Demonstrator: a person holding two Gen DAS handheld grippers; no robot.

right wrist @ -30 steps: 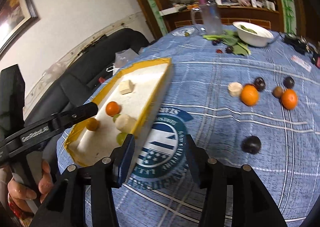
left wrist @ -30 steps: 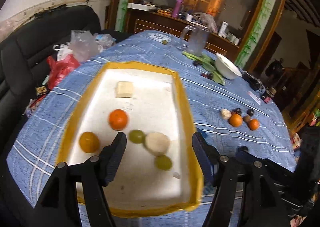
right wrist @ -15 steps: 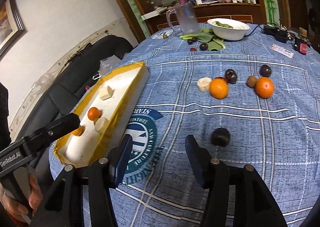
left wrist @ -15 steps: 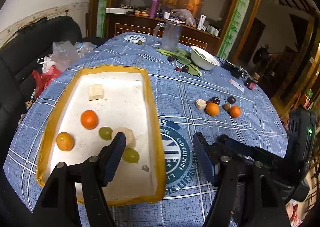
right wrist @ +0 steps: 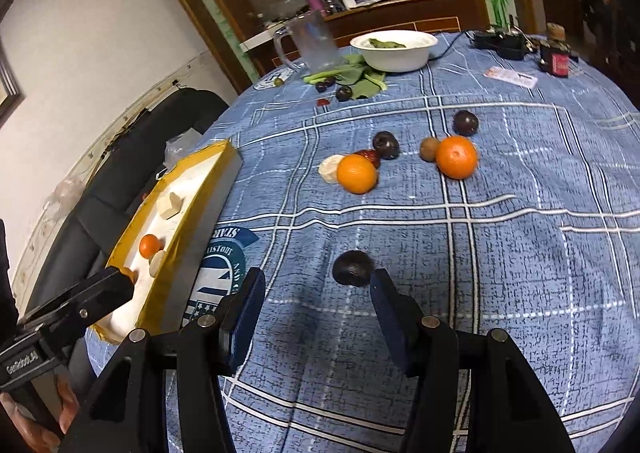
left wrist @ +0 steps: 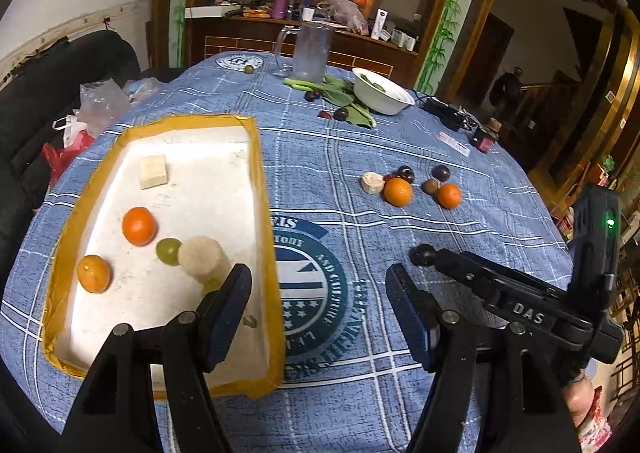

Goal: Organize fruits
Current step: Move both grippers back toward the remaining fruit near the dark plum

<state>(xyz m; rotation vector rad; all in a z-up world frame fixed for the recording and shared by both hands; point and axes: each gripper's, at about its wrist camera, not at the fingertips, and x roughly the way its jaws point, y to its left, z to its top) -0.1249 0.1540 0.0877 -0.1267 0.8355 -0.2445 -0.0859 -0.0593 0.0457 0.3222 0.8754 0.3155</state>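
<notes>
A white tray with a yellow rim [left wrist: 264,189] [right wrist: 208,177] lies on the left of the blue tablecloth. It holds two oranges [left wrist: 139,226], a green grape [left wrist: 168,251], a pale round piece [left wrist: 202,259] and a cream cube [left wrist: 153,171]. More fruit lies loose on the cloth: two oranges [right wrist: 357,174] [right wrist: 457,157], several dark plums and a pale slice [right wrist: 330,169]. My left gripper [left wrist: 318,313] is open and empty over the tray's right rim. My right gripper [right wrist: 316,313] is open, with a dark plum [right wrist: 352,268] just beyond its right fingertip.
At the far side stand a glass jug [right wrist: 312,43], a white bowl [right wrist: 394,49], green leaves [right wrist: 360,75] and small dark fruits. A cable, a small jar [right wrist: 558,53] and a card lie at the far right. A black sofa with bags [left wrist: 80,121] is left of the table.
Both grippers have swung right, away from the tray toward the loose fruit. The right gripper has come close to the dark plum. Both stayed open.
</notes>
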